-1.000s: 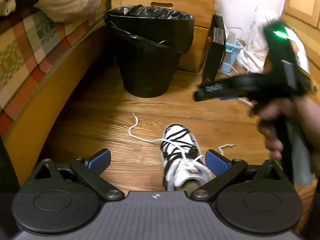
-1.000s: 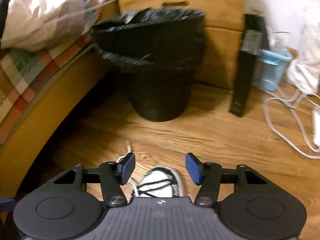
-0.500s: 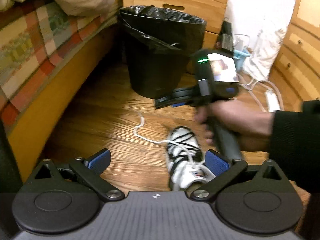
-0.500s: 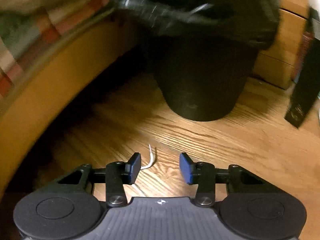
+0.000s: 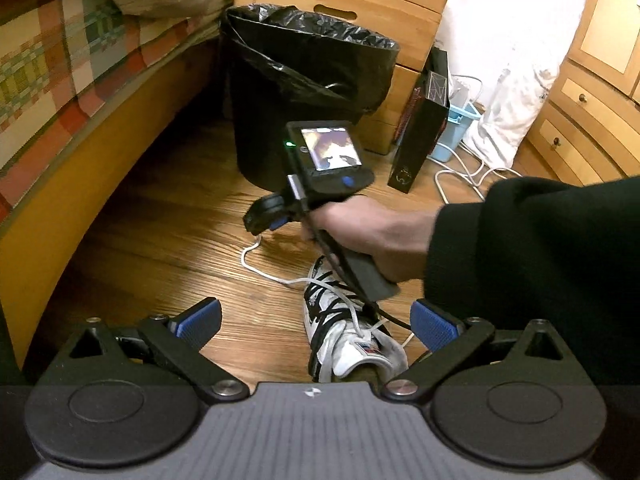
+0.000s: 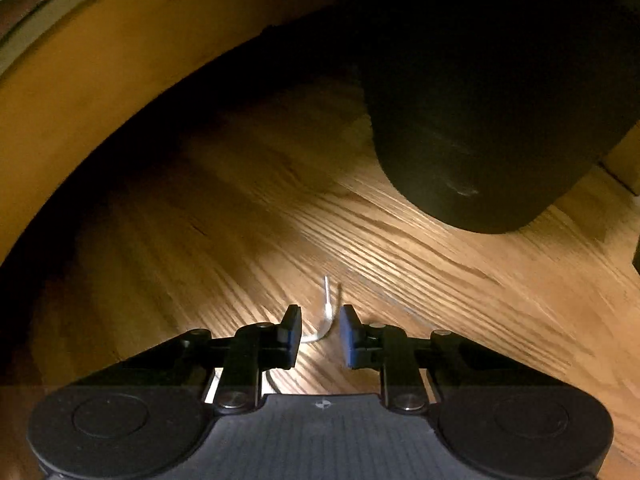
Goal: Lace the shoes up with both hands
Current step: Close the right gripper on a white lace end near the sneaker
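A white shoe (image 5: 348, 340) with black stripes stands on the wood floor, and its loose white lace (image 5: 256, 264) trails off to the left. My left gripper (image 5: 318, 318) hovers open above the shoe with nothing between its blue pads. A hand (image 5: 372, 236) holds my right gripper (image 5: 262, 224) low over the far end of the lace. In the right wrist view the lace tip (image 6: 327, 308) lies between the pads of the right gripper (image 6: 320, 328). Its jaws are closing, and a gap still shows on each side of the lace.
A black bin (image 5: 304, 92) with a bag liner stands just beyond the lace, close to the right gripper. The bed frame (image 5: 80, 184) runs along the left. A black box (image 5: 420, 128), white cables (image 5: 460, 172) and wooden drawers (image 5: 580, 120) fill the right.
The right gripper swung left and down from beside the shoe to the lace's far end near the bin, and its jaws narrowed around the tip. The left gripper stayed over the shoe.
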A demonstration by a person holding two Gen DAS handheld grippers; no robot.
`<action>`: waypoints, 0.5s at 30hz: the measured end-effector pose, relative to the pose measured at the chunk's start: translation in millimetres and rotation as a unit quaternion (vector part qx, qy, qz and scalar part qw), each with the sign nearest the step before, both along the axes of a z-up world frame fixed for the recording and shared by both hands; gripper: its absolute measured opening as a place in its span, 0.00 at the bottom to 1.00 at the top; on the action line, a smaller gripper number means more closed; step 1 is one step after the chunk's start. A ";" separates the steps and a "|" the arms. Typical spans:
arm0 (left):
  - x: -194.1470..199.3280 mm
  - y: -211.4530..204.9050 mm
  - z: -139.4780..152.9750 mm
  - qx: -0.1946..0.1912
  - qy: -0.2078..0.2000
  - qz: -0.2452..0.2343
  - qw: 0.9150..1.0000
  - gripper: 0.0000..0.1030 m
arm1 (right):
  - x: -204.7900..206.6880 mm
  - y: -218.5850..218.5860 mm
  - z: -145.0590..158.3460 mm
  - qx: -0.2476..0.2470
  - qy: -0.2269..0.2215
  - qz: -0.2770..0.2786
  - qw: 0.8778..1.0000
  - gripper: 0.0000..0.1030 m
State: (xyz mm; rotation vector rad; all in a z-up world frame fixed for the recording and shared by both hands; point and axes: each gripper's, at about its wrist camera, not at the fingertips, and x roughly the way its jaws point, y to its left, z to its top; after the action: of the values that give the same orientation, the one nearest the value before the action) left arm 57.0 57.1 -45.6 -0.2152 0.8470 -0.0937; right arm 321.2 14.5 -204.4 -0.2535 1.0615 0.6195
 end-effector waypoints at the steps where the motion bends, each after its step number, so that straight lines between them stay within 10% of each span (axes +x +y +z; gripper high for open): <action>1: 0.3 0.4 -0.2 -0.002 0.002 0.001 1.000 1.00 | 2.9 2.8 -3.1 -0.006 0.000 0.002 1.000 0.23; 10: 3.5 3.0 -3.0 -0.008 0.005 0.004 1.000 1.00 | 14.2 9.1 -17.8 -0.011 0.018 -0.011 1.000 0.23; 15: 3.8 1.6 -5.4 0.000 0.010 0.006 1.000 1.00 | 16.0 7.3 -22.7 -0.009 0.015 -0.006 1.000 0.06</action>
State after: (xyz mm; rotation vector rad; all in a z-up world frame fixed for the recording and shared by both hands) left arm 60.8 58.7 -51.0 -0.2218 0.8665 -0.0811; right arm 337.2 21.7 -227.1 -0.2541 1.0968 0.6041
